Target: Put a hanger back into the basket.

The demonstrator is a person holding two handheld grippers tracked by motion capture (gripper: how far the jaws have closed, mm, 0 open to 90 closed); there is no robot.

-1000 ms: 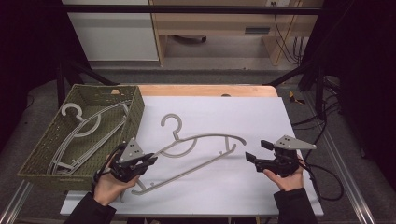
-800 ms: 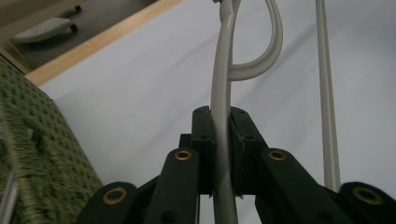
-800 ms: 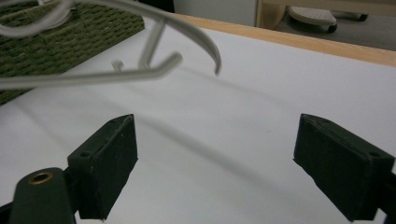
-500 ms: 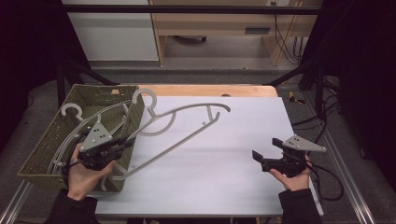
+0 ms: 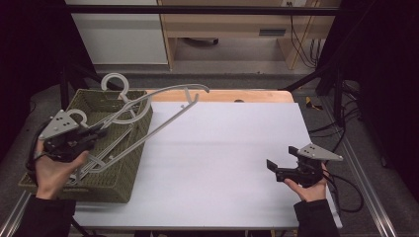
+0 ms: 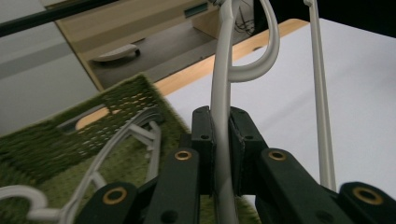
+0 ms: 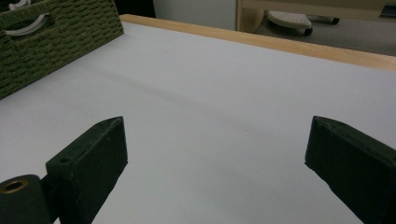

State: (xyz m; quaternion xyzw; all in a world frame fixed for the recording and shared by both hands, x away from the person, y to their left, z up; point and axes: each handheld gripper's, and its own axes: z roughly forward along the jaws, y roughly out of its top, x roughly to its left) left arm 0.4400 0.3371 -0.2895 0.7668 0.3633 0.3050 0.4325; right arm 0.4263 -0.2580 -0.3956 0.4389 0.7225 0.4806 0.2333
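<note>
Left gripper (image 5: 96, 133) pinching the grey hanger (image 5: 163, 106) at one end, long axis slanting up and away over the basket (image 5: 126, 173) rim toward the counter (image 5: 222, 163). Right gripper (image 5: 276, 170) well apart, jaws just spread wide, nothing between.

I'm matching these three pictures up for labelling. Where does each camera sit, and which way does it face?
High view: above the person's side, looking forward and down at the white table; both hands and forearms show.
Left gripper view: rides the left claw, looking along its jaws, shut on the pale grey plastic hanger.
Right gripper view: rides the right claw, jaws open, facing across the table.
Shared: all three views catch the green woven basket.
</note>
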